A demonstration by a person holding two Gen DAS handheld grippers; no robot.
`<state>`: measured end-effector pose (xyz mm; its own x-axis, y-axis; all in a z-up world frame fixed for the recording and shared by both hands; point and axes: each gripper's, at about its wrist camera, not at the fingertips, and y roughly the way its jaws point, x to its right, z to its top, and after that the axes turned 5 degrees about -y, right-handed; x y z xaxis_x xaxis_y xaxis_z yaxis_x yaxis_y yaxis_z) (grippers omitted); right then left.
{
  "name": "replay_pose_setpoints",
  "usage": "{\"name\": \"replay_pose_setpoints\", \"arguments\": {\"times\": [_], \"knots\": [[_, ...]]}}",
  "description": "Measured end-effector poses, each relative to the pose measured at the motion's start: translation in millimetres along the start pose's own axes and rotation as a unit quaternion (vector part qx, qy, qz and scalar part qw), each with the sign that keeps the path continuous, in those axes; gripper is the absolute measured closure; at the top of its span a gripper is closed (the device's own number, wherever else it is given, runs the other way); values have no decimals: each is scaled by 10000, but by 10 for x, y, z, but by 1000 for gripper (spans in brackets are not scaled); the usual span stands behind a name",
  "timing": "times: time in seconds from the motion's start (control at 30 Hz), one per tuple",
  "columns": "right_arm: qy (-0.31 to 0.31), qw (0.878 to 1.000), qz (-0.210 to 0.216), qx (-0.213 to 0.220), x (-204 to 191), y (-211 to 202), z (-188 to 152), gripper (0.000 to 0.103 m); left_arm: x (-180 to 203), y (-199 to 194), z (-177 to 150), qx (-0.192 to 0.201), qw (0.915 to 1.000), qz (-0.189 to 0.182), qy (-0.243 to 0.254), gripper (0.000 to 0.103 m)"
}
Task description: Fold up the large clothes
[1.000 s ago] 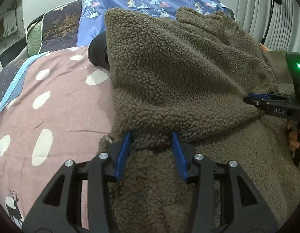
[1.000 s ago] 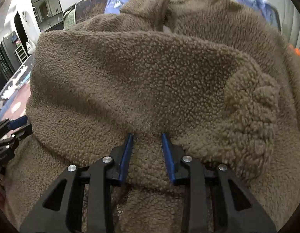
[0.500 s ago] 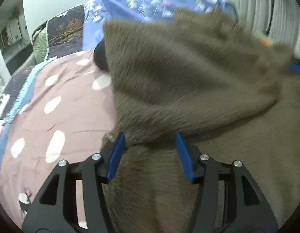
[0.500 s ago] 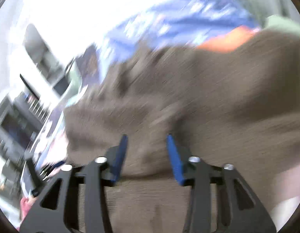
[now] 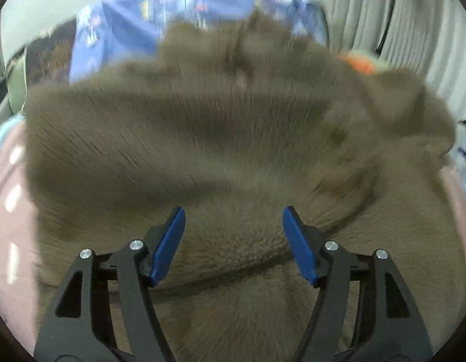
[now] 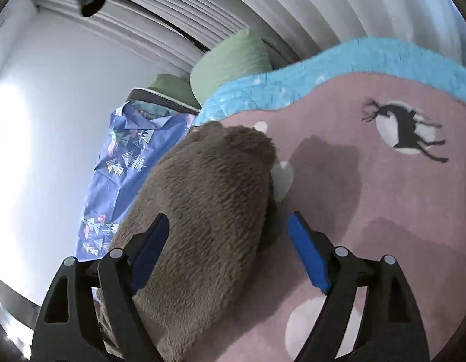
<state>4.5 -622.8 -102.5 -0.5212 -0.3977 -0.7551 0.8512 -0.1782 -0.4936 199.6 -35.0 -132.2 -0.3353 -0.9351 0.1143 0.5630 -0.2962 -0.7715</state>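
Observation:
A large brown fleece garment (image 5: 226, 150) lies on the pink bedspread (image 5: 9, 235), partly folded, and is motion-blurred in the left wrist view. My left gripper (image 5: 233, 238) is open just above the garment's near fold, holding nothing. In the right wrist view a sleeve-like part of the fleece (image 6: 208, 211) lies on the bedspread (image 6: 383, 211). My right gripper (image 6: 229, 247) is open over the sleeve's right edge and holds nothing.
A blue tree-print quilt (image 6: 124, 163) and green pillows (image 6: 233, 60) lie at the head of the bed. White curtains (image 5: 413, 30) hang on the right. Something orange (image 5: 358, 63) lies behind the fleece. The bedspread has a light blue border (image 6: 353, 54) and a deer print (image 6: 404, 126).
Both grippers were shut on the fleece fold and have opened and let go. The left has pulled back and turned towards the centre. The right has swung away to the garment's right sleeve.

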Motion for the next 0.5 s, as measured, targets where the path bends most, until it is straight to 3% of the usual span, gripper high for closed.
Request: {"name": "replay_pose_setpoints", "arguments": {"times": [0.03, 0.17, 0.2, 0.23, 0.27, 0.3, 0.33, 0.5], "knots": [[39, 9999, 53, -78, 7, 77, 11, 21, -13, 159, -58, -89, 9999, 111, -50, 32], [106, 9999, 25, 38, 132, 149, 61, 23, -33, 118, -71, 54, 9999, -46, -151, 31], [65, 9999, 41, 141, 165, 131, 127, 30, -31, 124, -89, 79, 9998, -62, -151, 31], [-32, 9997, 102, 204, 163, 150, 134, 57, -24, 125, -88, 78, 9998, -57, -149, 31], [-174, 9996, -22, 223, 119, 161, 165, 71, -19, 128, -92, 74, 9999, -42, -138, 31], [-252, 9993, -47, 286, 91, 164, 179, 76, -14, 126, -102, 81, 9999, -20, -116, 31], [-362, 9987, -16, 357, 30, 114, 184, 86, -8, 127, -105, 87, 9999, -13, -110, 31], [-925, 9923, 530, 624, -474, -289, 132, 91, -16, 126, -123, 97, 9998, -70, -156, 30]]}}
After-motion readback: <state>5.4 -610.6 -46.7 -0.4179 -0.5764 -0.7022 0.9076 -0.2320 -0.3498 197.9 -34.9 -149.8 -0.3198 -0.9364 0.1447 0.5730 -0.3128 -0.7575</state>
